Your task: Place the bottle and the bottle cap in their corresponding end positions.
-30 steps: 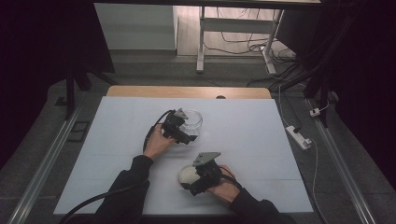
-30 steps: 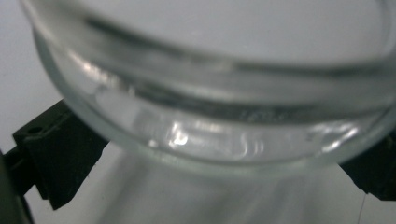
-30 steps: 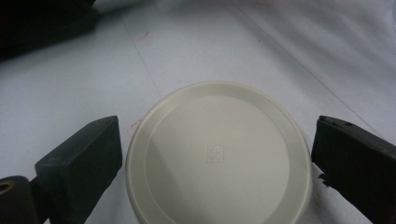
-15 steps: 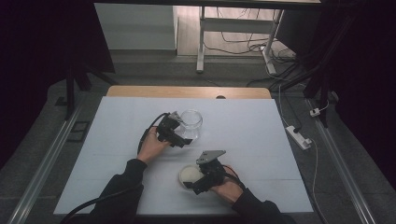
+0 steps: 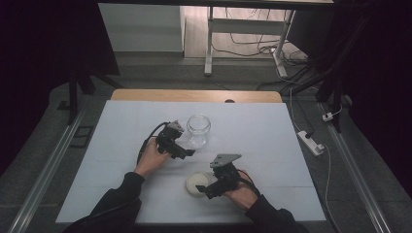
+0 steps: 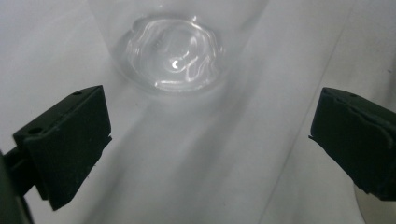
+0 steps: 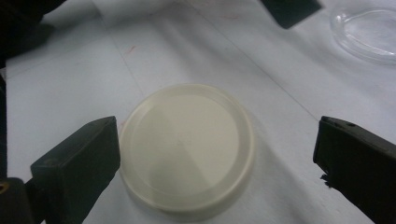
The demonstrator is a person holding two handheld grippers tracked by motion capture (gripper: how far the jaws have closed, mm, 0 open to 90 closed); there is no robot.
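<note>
Since the earlier frames, left claw [image 5: 187, 153] has drawn back from the glass jar [image 5: 198, 129]: one second ago it was up against the jar's side, now it sits just beside it, toward the person and to the jar's left, apart from it. Right claw [image 5: 203, 187] has shifted slightly; the cream lid [image 5: 197, 184] lies in about the same spot on the counter [image 5: 272, 141].

Left claw: jaws spread wide, nothing between them. In the left gripper view the two black jaws stand at the far left and far right of the frame, with bare white counter [image 6: 196, 168] between; the jar's clear base [image 6: 173, 56] sits ahead of them, beyond the tips, upright on the surface.

Right claw: jaws also wide apart. In the right gripper view the round cream lid [image 7: 187, 149] lies flat on the counter between the jaws. The left jaw is just beside the lid's rim; whether it touches I cannot tell. The right jaw is clearly apart from it. Lid not gripped.

Jar: open-mouthed, empty as far as visible, standing near the counter's middle. Lid: nearer the person than the jar, well apart from it. The jar's base [image 7: 369, 32] shows in the upper right corner of the right gripper view.
</note>
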